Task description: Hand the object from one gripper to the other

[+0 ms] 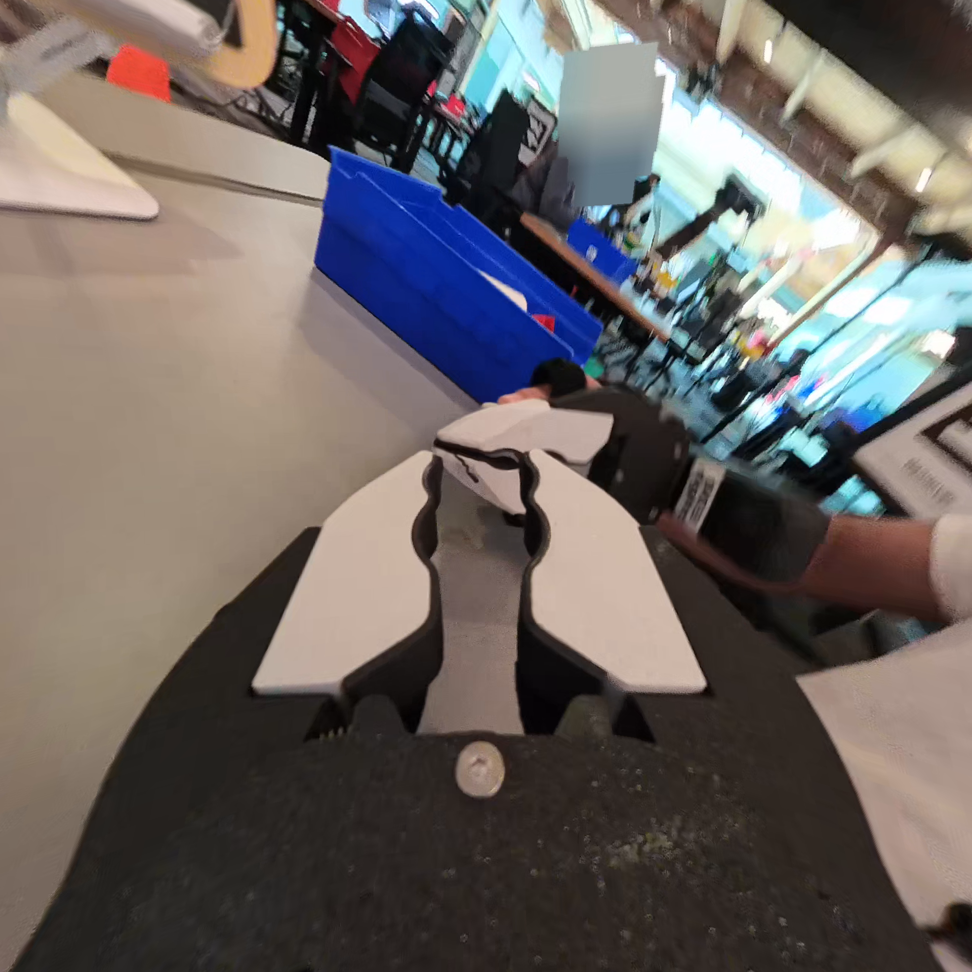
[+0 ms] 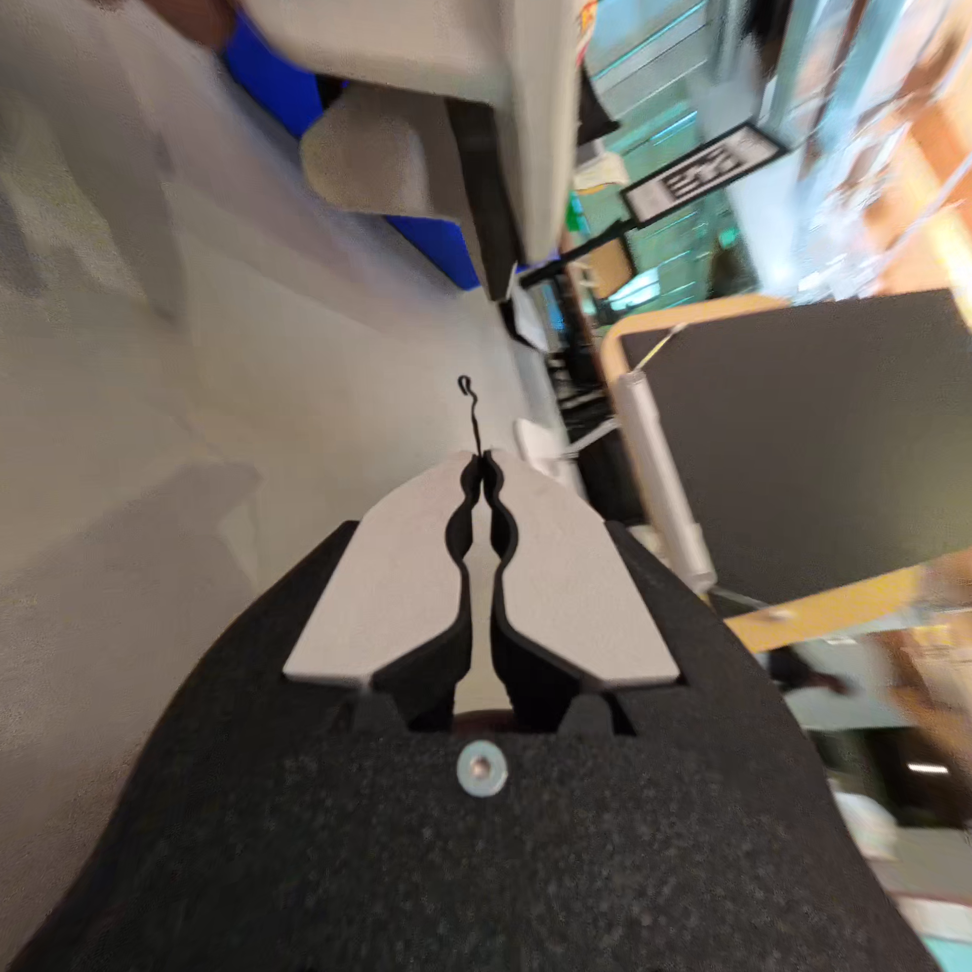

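The object is a thin, bent black wire (image 2: 469, 407). My right gripper (image 2: 481, 456) is shut on it, and the wire sticks out past the fingertips. In the left wrist view the right gripper (image 1: 447, 447) comes in from the right with a hand around its body, and the wire (image 1: 465, 468) shows at its tip. My left gripper (image 1: 479, 462) is open, and its fingertips stand on either side of the right gripper's tip and the wire. The left gripper's fingers (image 2: 363, 158) show blurred at the top of the right wrist view.
Both grippers are just above a grey table (image 1: 158, 421). A blue bin (image 1: 421, 263) stands behind them near the table's far edge. A white stand base (image 1: 63, 173) sits at the left, with an orange cone (image 1: 139, 71) farther off. A black panel with a wooden rim (image 2: 789, 447) is to the right.
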`<action>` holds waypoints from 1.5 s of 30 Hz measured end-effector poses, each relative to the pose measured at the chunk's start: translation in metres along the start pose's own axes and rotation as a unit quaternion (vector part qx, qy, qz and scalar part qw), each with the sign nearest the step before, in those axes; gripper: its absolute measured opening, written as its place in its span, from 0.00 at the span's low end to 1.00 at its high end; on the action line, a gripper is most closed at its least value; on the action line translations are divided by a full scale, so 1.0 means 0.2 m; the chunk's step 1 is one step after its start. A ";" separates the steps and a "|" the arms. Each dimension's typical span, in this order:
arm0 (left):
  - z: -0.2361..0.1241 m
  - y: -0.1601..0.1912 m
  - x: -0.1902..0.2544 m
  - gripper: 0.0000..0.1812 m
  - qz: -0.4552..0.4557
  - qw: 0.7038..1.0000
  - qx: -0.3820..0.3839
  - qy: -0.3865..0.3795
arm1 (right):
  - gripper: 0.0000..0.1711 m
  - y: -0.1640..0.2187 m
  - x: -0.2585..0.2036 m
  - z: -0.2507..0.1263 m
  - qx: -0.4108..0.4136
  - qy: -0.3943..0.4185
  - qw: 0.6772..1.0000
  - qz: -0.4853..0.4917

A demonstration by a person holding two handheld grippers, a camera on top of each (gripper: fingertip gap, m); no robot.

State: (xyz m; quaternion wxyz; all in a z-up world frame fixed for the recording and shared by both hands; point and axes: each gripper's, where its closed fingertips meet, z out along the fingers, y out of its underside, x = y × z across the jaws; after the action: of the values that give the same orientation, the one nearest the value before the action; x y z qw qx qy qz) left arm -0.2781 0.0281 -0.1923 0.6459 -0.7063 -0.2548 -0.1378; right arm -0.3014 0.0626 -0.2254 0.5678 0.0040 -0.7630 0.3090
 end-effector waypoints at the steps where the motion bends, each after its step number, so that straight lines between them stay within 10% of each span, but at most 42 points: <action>1: -0.01 0.01 0.01 0.16 0.051 0.999 -0.018 -0.002 | 0.00 0.01 0.00 -0.01 0.006 -0.026 0.998 0.062; 5: -0.01 0.08 0.05 0.19 0.240 0.966 -0.090 -0.035 | 0.00 -0.15 -0.05 -0.09 0.109 -0.224 0.907 0.338; 11: 0.02 0.05 0.20 0.18 0.190 0.980 -0.047 0.046 | 0.00 -0.36 -0.03 -0.22 0.211 -0.392 0.730 0.518; 18: 0.01 0.04 0.28 0.01 0.161 0.981 -0.035 0.099 | 0.00 -0.41 -0.09 -0.23 0.217 -0.428 0.695 0.536; 26: 0.00 0.01 0.19 0.00 0.148 0.987 -0.025 0.051 | 0.05 -0.36 -0.06 -0.19 0.209 -0.393 0.705 0.552; 34: -0.09 -0.11 0.00 0.00 -0.087 0.994 0.035 0.047 | 0.34 -0.24 0.03 -0.13 0.210 -0.218 0.837 0.457; 38: -0.09 -0.11 0.05 0.00 -0.254 0.956 0.031 0.145 | 0.36 -0.27 0.04 -0.14 0.197 -0.084 0.934 0.287; 45: 0.01 -0.02 0.27 0.00 -0.375 0.882 -0.029 0.282 | 0.20 -0.49 0.06 -0.26 0.276 -0.018 0.943 0.184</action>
State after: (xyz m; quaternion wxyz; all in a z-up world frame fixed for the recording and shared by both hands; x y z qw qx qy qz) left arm -0.2354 0.0406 -0.1615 0.5696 -0.5076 -0.3037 -0.5706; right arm -0.2265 0.0118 -0.1604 0.4637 0.0259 -0.6454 0.6065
